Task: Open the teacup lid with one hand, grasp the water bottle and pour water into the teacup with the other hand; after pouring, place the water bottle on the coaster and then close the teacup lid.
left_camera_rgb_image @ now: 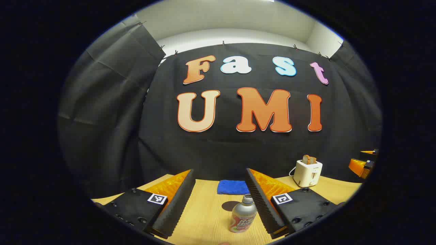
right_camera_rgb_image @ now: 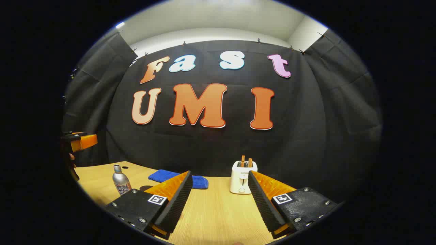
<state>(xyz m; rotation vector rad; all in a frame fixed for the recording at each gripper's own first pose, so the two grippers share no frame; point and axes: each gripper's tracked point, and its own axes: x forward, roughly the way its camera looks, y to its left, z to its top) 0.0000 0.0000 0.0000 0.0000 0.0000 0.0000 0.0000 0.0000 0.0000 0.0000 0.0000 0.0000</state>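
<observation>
Setting: black cloth walls close the booth around a pale wooden counter [right_camera_rgb_image: 214,211], with both of your tools held low over it.
Water bottle: the silver water bottle [left_camera_rgb_image: 243,214] stands upright on the counter, its neck open at the top as far as you can see, and no tool touches it.
Left tool: your left tool [left_camera_rgb_image: 220,204] has its fingers spread wide, with the bottle between them, close to the right finger but apart from it.
Right tool: your right tool [right_camera_rgb_image: 218,207] is also spread wide and holds nothing; it sits well to the right of the bottle, facing the white toaster [right_camera_rgb_image: 242,177].
Near the bottle: a dark round patch [left_camera_rgb_image: 231,205] lies just behind it, possibly the coaster, though you cannot be sure; a blue cloth [left_camera_rgb_image: 233,187] lies farther back.
Teacup: its place relative to the bottle cannot be told.
Progress: by the look of it nothing is done yet. Lid, grasp, pour, coaster and closing all remain.
</observation>
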